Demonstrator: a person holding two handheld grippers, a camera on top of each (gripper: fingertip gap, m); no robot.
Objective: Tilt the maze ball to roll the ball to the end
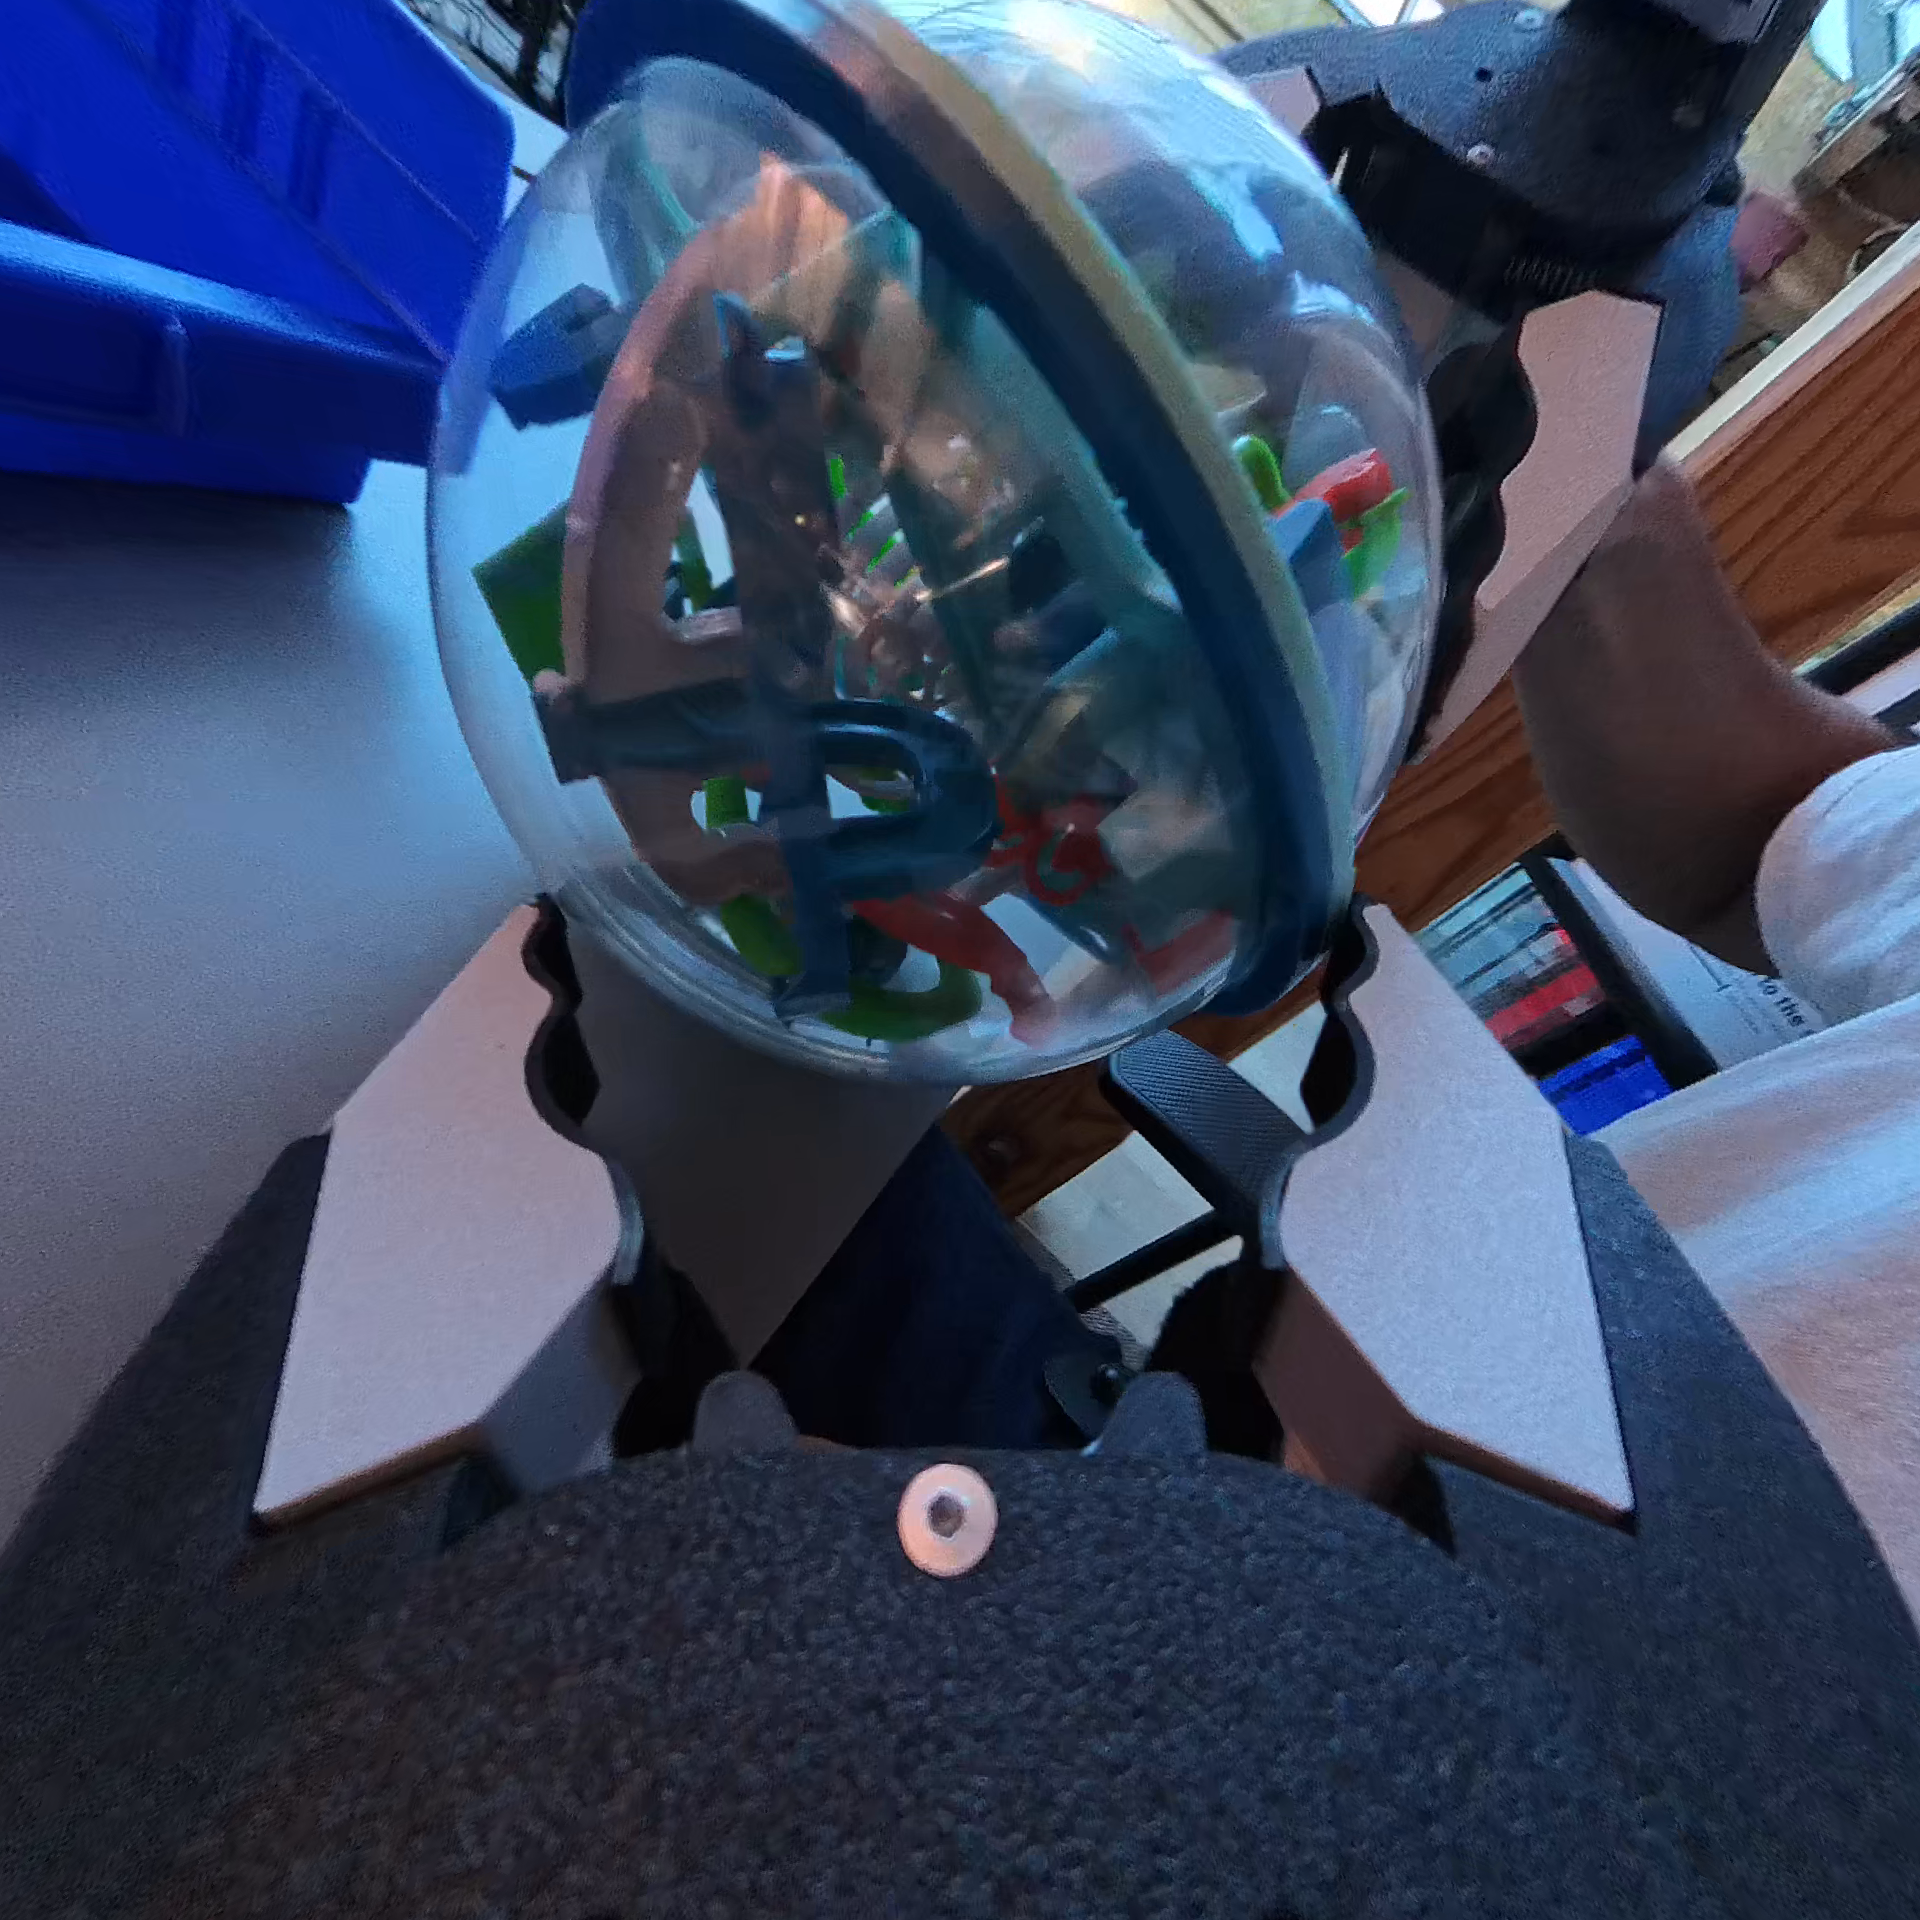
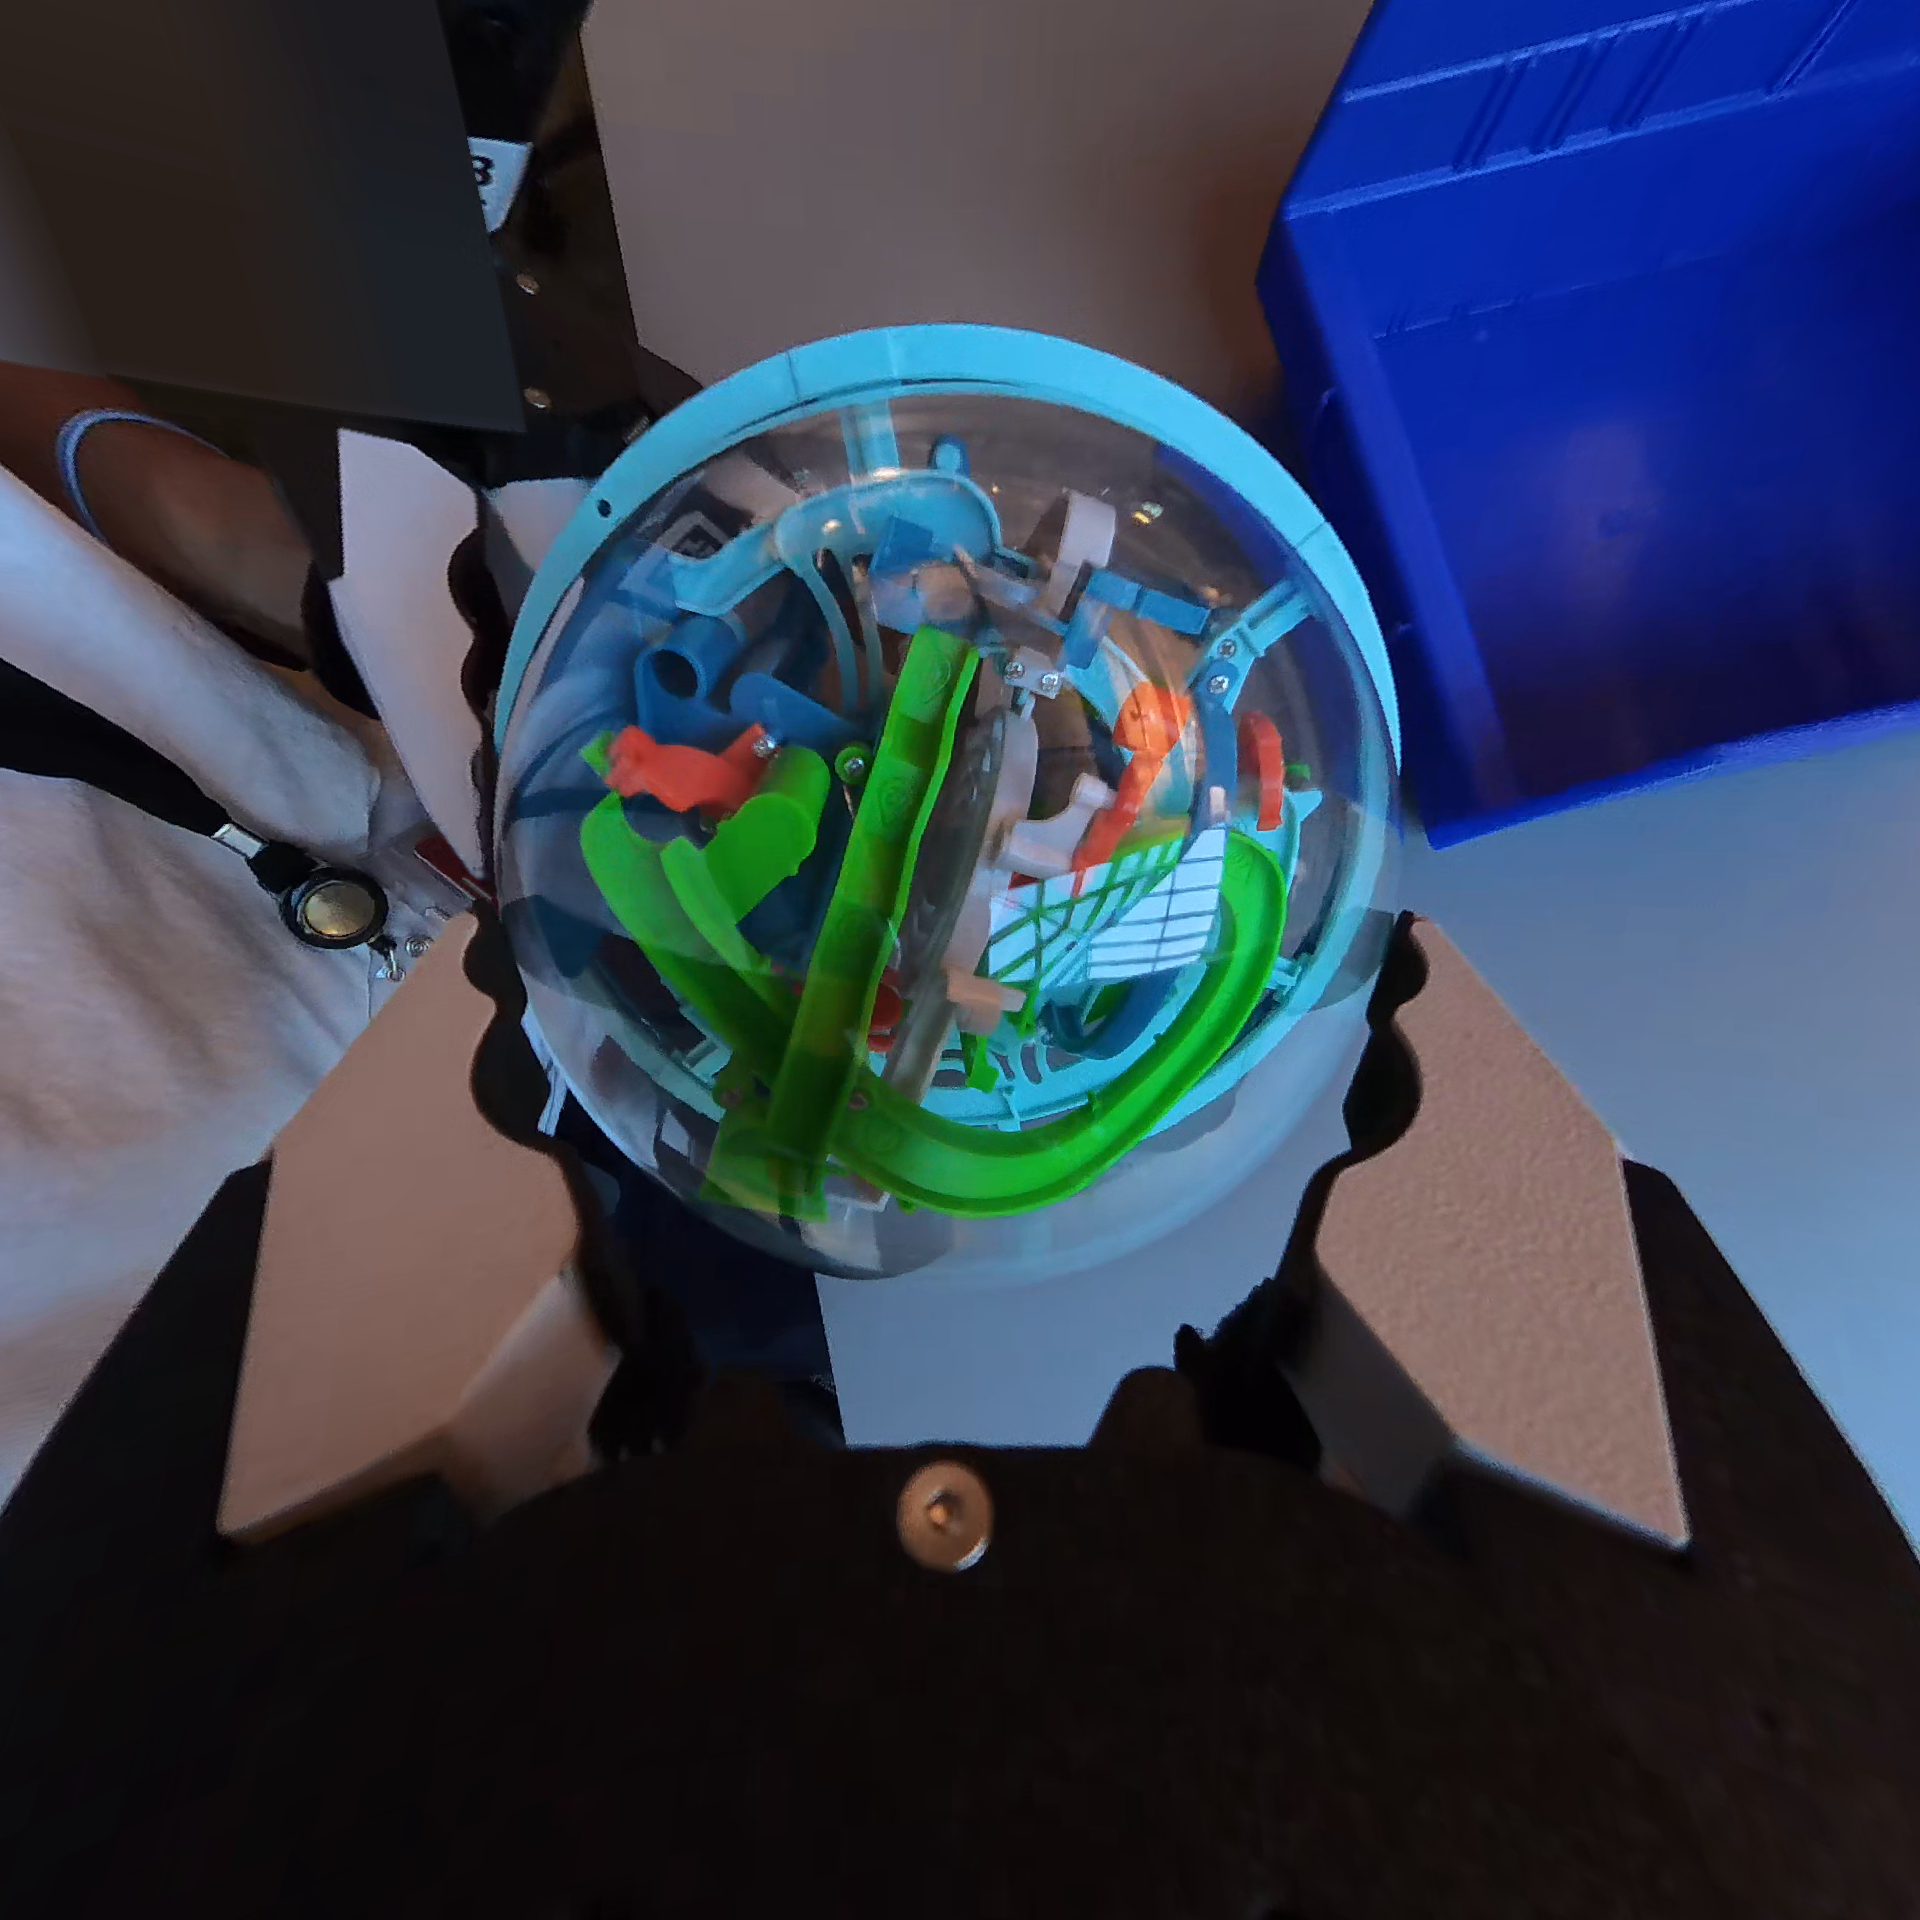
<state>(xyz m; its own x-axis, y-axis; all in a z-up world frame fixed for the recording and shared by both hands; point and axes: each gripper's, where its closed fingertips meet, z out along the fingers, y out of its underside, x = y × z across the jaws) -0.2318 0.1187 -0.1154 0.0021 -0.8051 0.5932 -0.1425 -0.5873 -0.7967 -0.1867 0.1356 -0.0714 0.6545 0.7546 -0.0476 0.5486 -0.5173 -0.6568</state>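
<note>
The maze ball (image 1: 914,582) is a clear sphere with a blue ring around its middle and green, red and blue tracks inside. My left gripper (image 1: 951,935) is shut on its lower part, one fingertip on each side. In the right wrist view the maze ball (image 2: 935,810) sits between the fingertips of my right gripper (image 2: 940,987), which is shut on it. One of the right gripper's fingers (image 1: 1481,540) shows on the sphere's far side in the left wrist view. I cannot make out the small ball inside the tracks.
A blue plastic bin (image 1: 208,260) stands on the grey table (image 1: 208,831), close beside the sphere (image 2: 1610,416). A wooden edge (image 1: 1818,468) runs on the right. A person's arm (image 1: 1662,727) and white shirt (image 2: 156,831) are close behind the sphere.
</note>
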